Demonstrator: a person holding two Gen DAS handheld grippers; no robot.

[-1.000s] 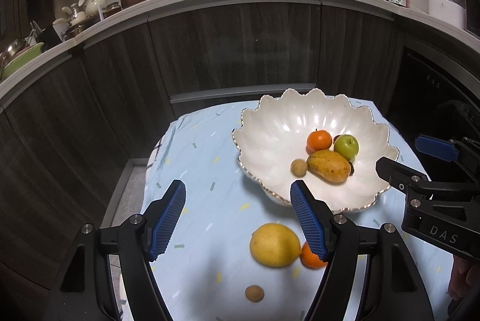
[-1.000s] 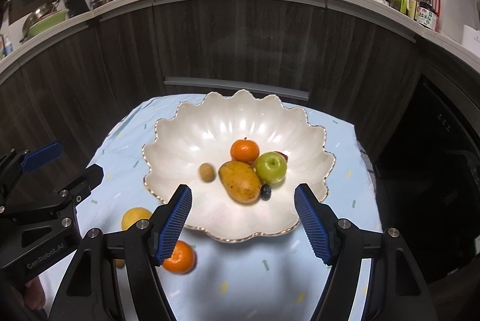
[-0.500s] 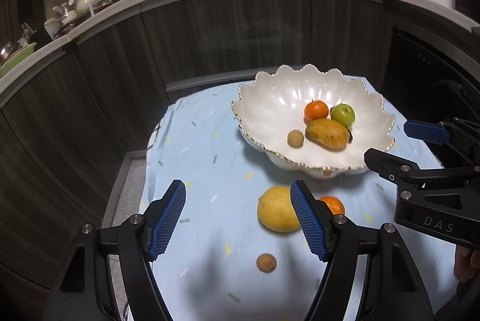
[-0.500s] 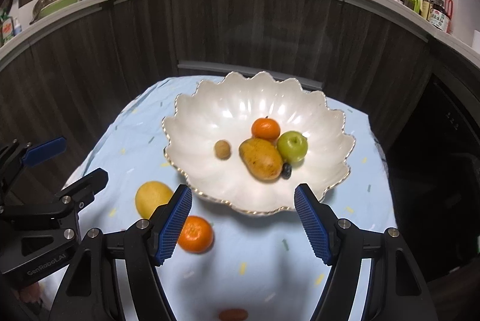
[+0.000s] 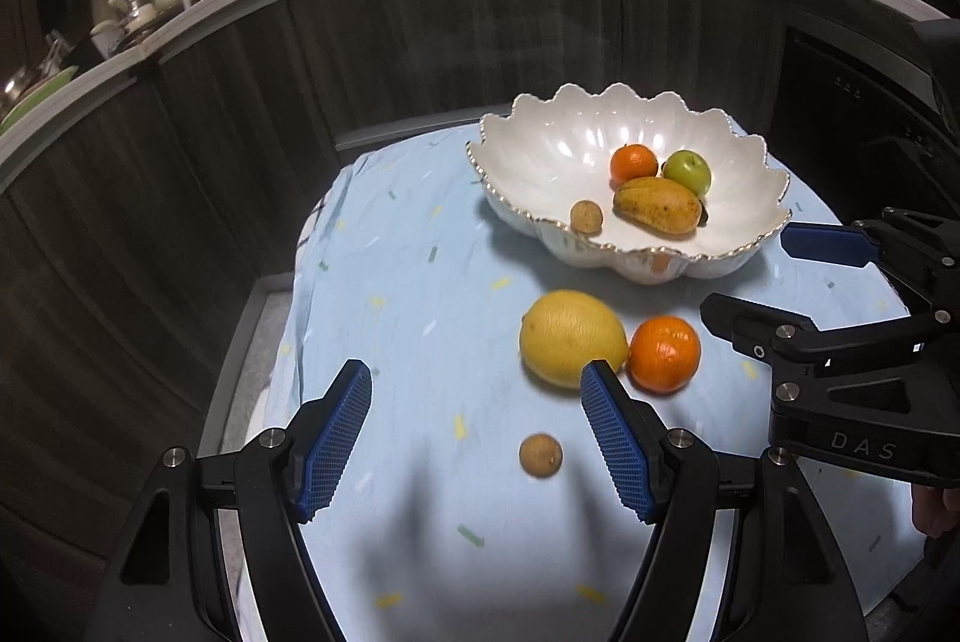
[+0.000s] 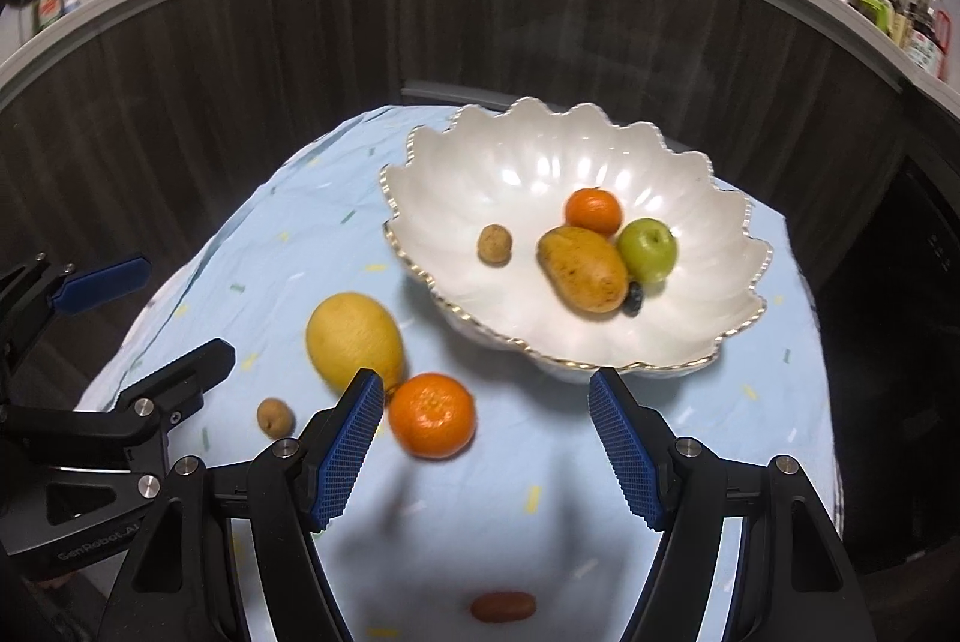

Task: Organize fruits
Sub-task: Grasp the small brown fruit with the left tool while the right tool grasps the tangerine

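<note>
A white scalloped bowl (image 5: pixel 522 144) (image 6: pixel 456 162) on the light blue cloth holds a small orange (image 5: pixel 633 163), a green apple (image 5: pixel 687 171), a yellow-brown mango (image 5: pixel 657 206), a small brown fruit (image 5: pixel 585 216) and a dark berry (image 6: pixel 633 303). On the cloth in front of it lie a big yellow fruit (image 5: pixel 570 338) (image 6: pixel 354 339), an orange (image 5: pixel 665 354) (image 6: pixel 432 414), a small brown fruit (image 5: pixel 540 455) (image 6: pixel 275 416) and a reddish oblong fruit (image 6: pixel 501 607). My left gripper (image 5: pixel 477 438) is open and empty above the cloth. My right gripper (image 6: pixel 486 447) is open and empty, near the orange.
The table (image 5: pixel 384 294) is small with edges close on all sides. Dark cabinet fronts (image 5: pixel 420 42) curve behind it, with a cluttered counter above. A dark appliance (image 5: pixel 852 114) stands at the right.
Both grippers have pulled back from the bowl toward the near side of the table and stayed open. The loose fruits on the cloth have come into fuller view.
</note>
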